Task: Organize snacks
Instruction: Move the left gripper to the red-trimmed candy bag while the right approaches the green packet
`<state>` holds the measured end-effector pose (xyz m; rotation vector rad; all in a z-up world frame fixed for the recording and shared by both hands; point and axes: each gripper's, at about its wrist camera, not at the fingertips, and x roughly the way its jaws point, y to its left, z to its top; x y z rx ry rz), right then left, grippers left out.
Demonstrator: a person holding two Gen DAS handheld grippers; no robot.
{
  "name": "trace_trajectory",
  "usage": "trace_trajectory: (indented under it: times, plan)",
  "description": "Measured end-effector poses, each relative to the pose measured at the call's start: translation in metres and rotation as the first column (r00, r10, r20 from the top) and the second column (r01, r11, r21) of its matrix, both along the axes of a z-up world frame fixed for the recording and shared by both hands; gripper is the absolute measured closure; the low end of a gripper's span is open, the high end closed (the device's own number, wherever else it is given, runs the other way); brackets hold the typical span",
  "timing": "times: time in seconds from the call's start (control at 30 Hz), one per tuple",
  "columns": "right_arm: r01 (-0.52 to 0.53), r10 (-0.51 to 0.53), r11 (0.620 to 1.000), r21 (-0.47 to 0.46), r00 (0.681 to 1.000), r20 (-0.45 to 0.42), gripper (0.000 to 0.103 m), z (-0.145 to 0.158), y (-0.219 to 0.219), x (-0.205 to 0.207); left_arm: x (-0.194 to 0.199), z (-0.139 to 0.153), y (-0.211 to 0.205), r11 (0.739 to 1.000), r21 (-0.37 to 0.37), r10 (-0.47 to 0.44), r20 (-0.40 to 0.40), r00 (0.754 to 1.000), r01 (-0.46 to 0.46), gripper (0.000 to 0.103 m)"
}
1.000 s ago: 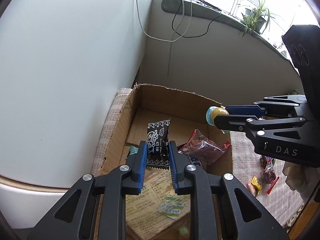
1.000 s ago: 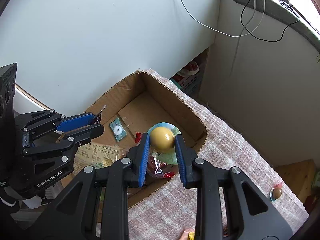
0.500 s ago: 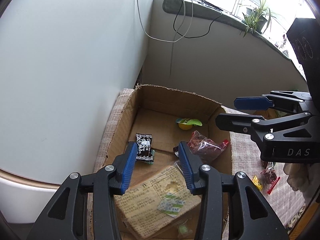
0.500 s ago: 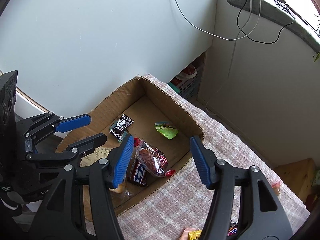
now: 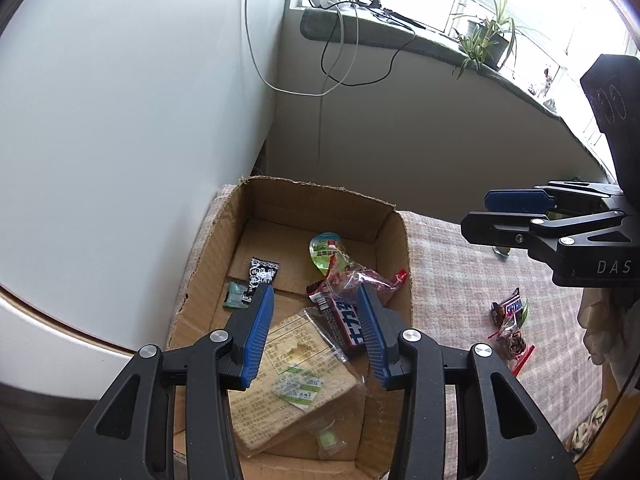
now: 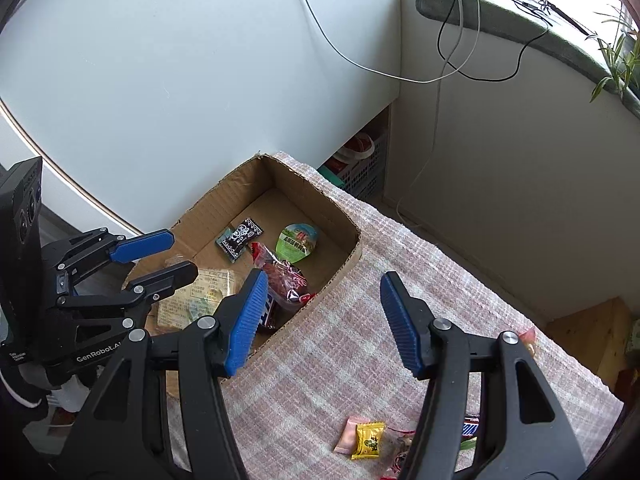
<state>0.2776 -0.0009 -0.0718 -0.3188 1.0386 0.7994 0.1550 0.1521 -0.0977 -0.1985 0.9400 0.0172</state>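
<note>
An open cardboard box stands on a checked cloth. Inside lie a black sachet, a green-lidded jelly cup, a bag of red dates, a dark chocolate bar and a wrapped bread slice. My left gripper hangs open above the box with nothing between its pads. My right gripper is open and empty over the box's right edge and the cloth.
Loose snacks lie on the cloth right of the box: a Snickers bar, a yellow candy beside a pink one. A white wall rises close behind the box. Cables hang from the windowsill.
Both grippers opened. The left one let go of the black sachet and the right one let go of the jelly cup, and both now lie in the box. Both grippers have pulled up and back.
</note>
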Motion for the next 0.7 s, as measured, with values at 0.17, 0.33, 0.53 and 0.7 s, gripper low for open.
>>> trace_trajectory:
  times: [0.17, 0.33, 0.53, 0.7]
  plan:
    - [0.043, -0.043, 0.999, -0.016, 0.999, 0.014, 0.042, 0.005, -0.045, -0.008, -0.006, 0.006, -0.027, 0.998, -0.008, -0.055, 0.015, 0.998, 0.055, 0.061]
    - [0.106, -0.105, 0.994, -0.039, 0.994, 0.015, 0.042, 0.004, -0.093, -0.015, -0.011, 0.006, -0.053, 0.994, -0.037, -0.101, 0.014, 0.995, 0.101, 0.061]
    - [0.188, -0.189, 0.980, -0.063, 0.982, -0.008, 0.042, -0.008, -0.148, -0.016, -0.017, 0.000, -0.087, 0.985, -0.080, -0.156, -0.002, 0.988, 0.155, 0.061]
    - [0.265, -0.270, 0.960, -0.095, 0.962, -0.048, 0.042, -0.027, -0.184, -0.009, -0.018, -0.008, -0.120, 0.972, -0.110, -0.214, -0.029, 0.977, 0.209, 0.061]
